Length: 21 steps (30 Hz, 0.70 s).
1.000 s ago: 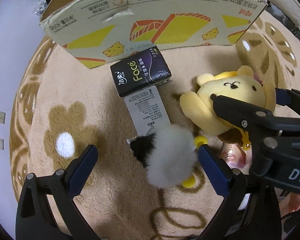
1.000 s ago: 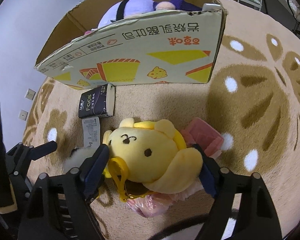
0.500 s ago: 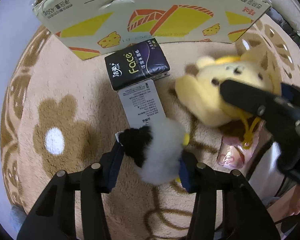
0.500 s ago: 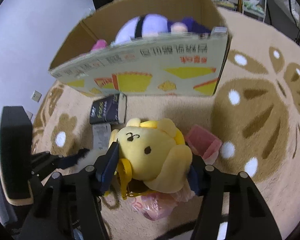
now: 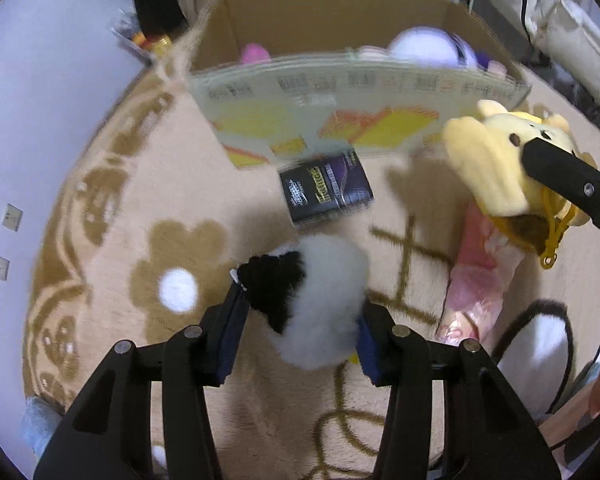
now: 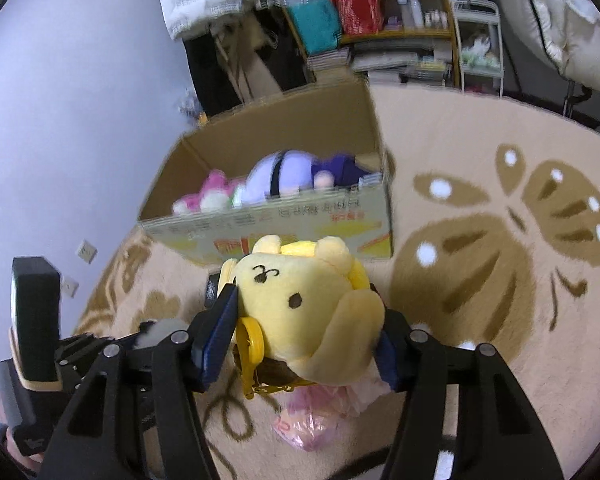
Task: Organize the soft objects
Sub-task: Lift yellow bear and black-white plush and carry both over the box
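Note:
My left gripper (image 5: 298, 322) is shut on a fluffy white and black plush (image 5: 312, 304) and holds it above the rug. My right gripper (image 6: 306, 330) is shut on a yellow bear plush (image 6: 300, 304) with a yellow ring clip, lifted off the rug; the bear also shows in the left wrist view (image 5: 496, 164) at the right. An open cardboard box (image 6: 284, 232) stands ahead with purple and pink plush toys (image 6: 276, 180) inside; it also shows in the left wrist view (image 5: 340, 108).
A black tissue pack (image 5: 326, 192) lies on the beige patterned rug (image 5: 112, 208) in front of the box. A pink plastic packet (image 5: 476, 276) lies on the rug at the right. Shelves (image 6: 372, 20) with clutter stand behind the box. A wall is on the left.
Both grippers have closed on their plush toys and lifted them off the rug. The box interior has come into view.

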{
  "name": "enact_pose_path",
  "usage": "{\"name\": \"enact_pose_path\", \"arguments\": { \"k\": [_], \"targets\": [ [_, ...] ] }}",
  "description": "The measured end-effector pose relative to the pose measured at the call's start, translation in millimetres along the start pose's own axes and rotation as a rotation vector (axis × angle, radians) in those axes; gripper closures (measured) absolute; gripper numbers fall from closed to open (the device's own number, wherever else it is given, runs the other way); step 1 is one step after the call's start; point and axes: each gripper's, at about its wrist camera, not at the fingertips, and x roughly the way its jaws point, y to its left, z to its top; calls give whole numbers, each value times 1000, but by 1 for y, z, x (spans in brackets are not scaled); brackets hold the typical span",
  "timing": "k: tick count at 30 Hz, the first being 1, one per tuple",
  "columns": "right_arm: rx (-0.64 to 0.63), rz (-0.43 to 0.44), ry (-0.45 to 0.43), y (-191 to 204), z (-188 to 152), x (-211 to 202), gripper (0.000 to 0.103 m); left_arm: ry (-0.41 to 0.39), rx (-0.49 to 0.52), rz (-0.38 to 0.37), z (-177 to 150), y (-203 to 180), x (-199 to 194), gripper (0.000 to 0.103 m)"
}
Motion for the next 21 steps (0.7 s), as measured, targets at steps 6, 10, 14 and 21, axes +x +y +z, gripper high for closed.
{"name": "enact_pose_path", "arguments": {
  "k": [6,10,14,21],
  "targets": [
    [-31,10,-143,5,7,-37,39,-162,-40,27,-2,13,-49,56],
    [-61,-3,-204,12,9,-51,39,-249,-45,55,6,23,-71,56],
    [-98,-8,-252,16,13,-59,39,-315,-60,66,22,37,-83,55],
    [-131,-7,-295,20,23,-57,39,-370,-107,36,45,56,-93,55]
  ]
}}
